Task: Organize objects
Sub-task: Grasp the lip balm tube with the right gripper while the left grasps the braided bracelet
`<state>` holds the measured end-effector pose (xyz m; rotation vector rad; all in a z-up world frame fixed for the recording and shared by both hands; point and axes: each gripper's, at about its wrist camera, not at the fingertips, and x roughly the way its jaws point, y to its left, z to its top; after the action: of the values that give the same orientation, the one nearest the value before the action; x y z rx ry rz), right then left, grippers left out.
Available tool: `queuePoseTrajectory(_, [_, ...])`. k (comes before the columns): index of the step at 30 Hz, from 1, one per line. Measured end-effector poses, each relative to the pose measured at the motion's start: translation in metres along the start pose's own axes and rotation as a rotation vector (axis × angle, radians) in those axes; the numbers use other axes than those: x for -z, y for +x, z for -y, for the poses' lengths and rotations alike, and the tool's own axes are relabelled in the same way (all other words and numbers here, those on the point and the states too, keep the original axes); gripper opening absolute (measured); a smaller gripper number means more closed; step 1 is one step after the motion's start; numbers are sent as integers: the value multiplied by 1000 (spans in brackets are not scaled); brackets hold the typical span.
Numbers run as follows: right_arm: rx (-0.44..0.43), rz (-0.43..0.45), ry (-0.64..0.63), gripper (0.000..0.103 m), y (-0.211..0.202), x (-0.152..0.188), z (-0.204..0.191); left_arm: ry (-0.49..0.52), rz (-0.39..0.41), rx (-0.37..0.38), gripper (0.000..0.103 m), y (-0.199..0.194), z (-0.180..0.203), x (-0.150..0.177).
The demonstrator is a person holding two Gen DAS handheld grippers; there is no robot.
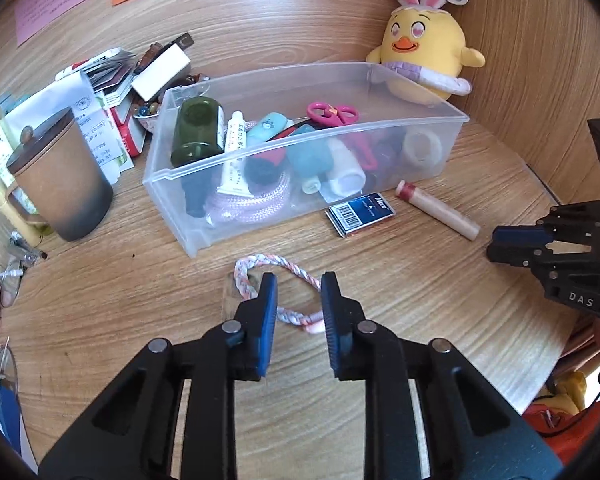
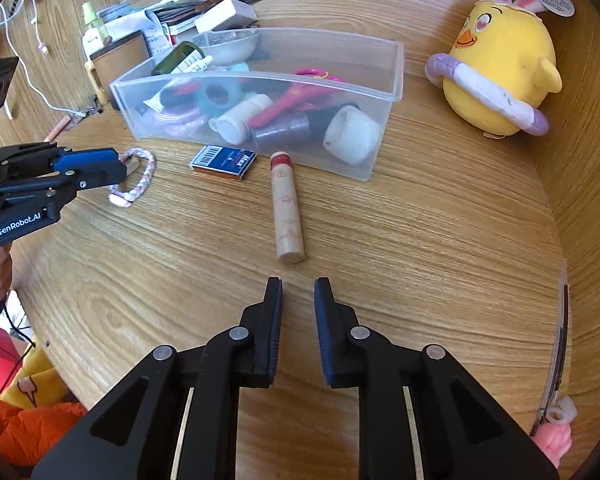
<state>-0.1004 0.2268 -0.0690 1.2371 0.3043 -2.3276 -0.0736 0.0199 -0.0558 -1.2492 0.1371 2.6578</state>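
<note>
Mostly sorted: clear plastic bin (image 1: 432, 140), centre frame, already holds a green glass bottle (image 1: 198, 130), pink-handled scissors (image 1: 334, 114), tubes, tape roll, pink cord. Left on the wooden table (image 1: 380, 280): braided pink-white cord loop (image 1: 256, 276), blue matchbox-like box (image 1: 360, 214), tan cylindrical stick (image 2: 287, 208). Left gripper (image 1: 298, 296) jaws spread, straddling the loop, not yet pinching. Right gripper (image 2: 298, 292) jaws spread, empty, just short of the stick.

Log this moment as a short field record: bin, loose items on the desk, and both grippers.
bin: clear plastic bin, open top, holding pink scissors, a green bottle and other small items
loose items: braided loop, blue box, tan tube, all on the wooden desk in front of the bin
left gripper: open, fingers astride the braided loop
right gripper: open, empty, just short of the tan tube
bystander: yellow plush chick beside the bin
</note>
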Motion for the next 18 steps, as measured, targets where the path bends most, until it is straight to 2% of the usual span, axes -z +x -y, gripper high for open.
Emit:
queuePoseTrajectory(2, [-2,20,3,16,-6,-2,1,-27,1,-3,30,-8,-3,6])
queuePoseTrajectory(4, [-9,48,-2,24,-9,-8,0,-50,-7,-3,43,-14,-5,14])
queuePoseTrajectory(6, [-8,69,-3,42,-7,-15,-3,-62,-20,7,45,-17,-5,22])
queuePoseTrajectory(13, [7,39,-3,42,20,-37,-9,-71,-69,-5,45,-2,1,32])
queuePoseTrajectory(18, [2,15,12,28,35,-45,-10,-99,-68,-18,45,10,0,23])
